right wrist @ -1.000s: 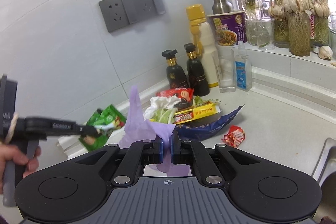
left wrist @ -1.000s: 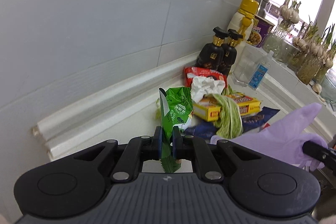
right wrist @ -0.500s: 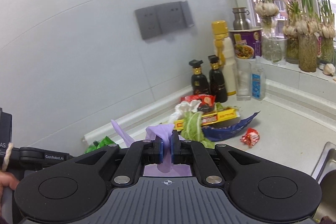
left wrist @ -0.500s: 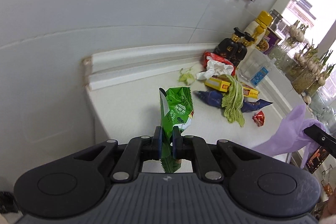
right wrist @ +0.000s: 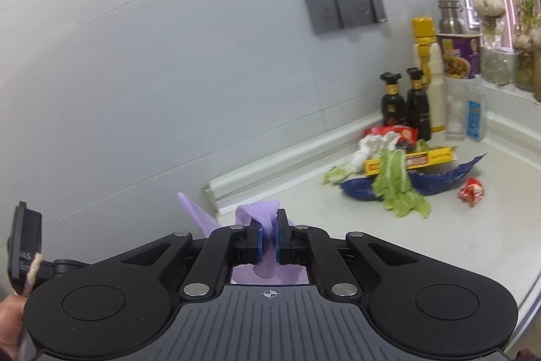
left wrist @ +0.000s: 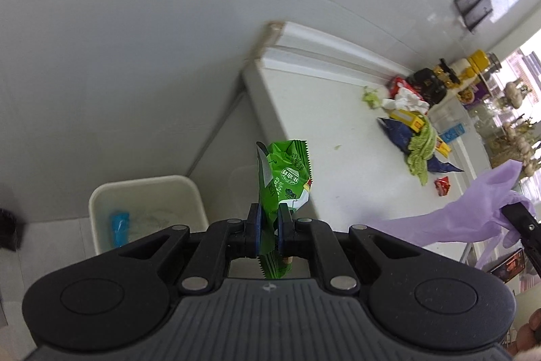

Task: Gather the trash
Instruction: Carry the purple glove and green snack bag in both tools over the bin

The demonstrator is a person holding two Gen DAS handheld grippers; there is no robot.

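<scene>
Green wrapper point(left wrist: 285, 181): clamped upright in your left gripper point(left wrist: 268, 227), past the counter point(left wrist: 324, 124) edge.
Purple glove point(right wrist: 262, 219): pinched in your right gripper point(right wrist: 268, 241), above the counter's near side.
White bin point(left wrist: 145, 188): on the floor beside the counter's end, below-left of the wrapper.
Remaining trash: cabbage leaf point(right wrist: 399, 188), yellow box point(right wrist: 432, 158), blue bag point(right wrist: 439, 178), red wrapper point(right wrist: 471, 192), piled near the counter's back corner by the dark bottles point(right wrist: 405, 105).

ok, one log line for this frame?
left gripper: shut on green snack wrapper | right gripper: shut on purple plastic glove | white bin: below
</scene>
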